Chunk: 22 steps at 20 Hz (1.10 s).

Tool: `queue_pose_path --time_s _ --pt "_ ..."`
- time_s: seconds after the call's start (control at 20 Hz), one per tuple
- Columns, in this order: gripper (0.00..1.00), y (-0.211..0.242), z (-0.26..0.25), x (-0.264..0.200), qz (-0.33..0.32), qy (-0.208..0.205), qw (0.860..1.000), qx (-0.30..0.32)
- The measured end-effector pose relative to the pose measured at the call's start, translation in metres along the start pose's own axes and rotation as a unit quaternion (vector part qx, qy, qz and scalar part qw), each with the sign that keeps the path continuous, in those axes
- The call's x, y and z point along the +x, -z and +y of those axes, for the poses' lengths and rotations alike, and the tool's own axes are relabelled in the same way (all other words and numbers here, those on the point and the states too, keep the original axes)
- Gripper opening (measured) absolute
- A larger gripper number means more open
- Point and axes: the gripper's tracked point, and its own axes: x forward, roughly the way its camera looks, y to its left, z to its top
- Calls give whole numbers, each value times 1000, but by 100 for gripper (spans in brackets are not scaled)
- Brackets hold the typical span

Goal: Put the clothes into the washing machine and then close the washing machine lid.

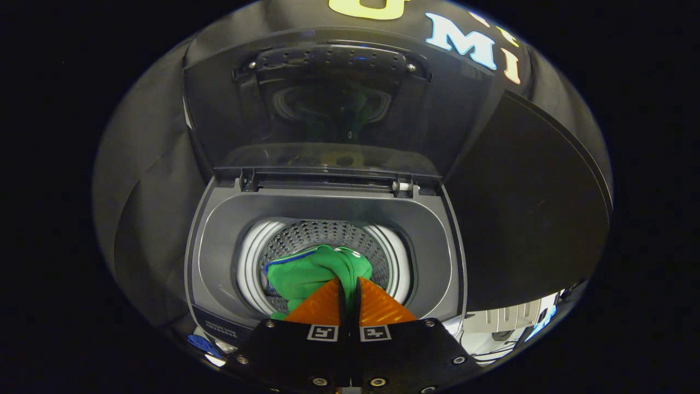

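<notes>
One green garment (311,271) hangs bunched over the drum (328,241) of the single washing machine (219,262), pinched between the two orange fingers (320,306) of the gripper (348,285), whose jaws are closed on the cloth. One lid (328,109) stands raised upright behind the opening.

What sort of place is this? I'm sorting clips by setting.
Probably a staged laundry booth: a grey top-loading washing machine with its lid raised, black cloth behind, and the tool gripping a green garment over the drum.
</notes>
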Motion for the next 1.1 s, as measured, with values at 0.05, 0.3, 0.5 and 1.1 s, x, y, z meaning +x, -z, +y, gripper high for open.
queue_pose_path --time_s 0.05,0.3,0.5,1.1 --pt "1 -2 0 0 -2 3 1000 -8" --pt "67 -11 21 4 -7 -27 1000 0" --pt "96 -24 23 -3 -23 -25 999 1" --pt "96 -90 5 -57 -99 -2 993 56"
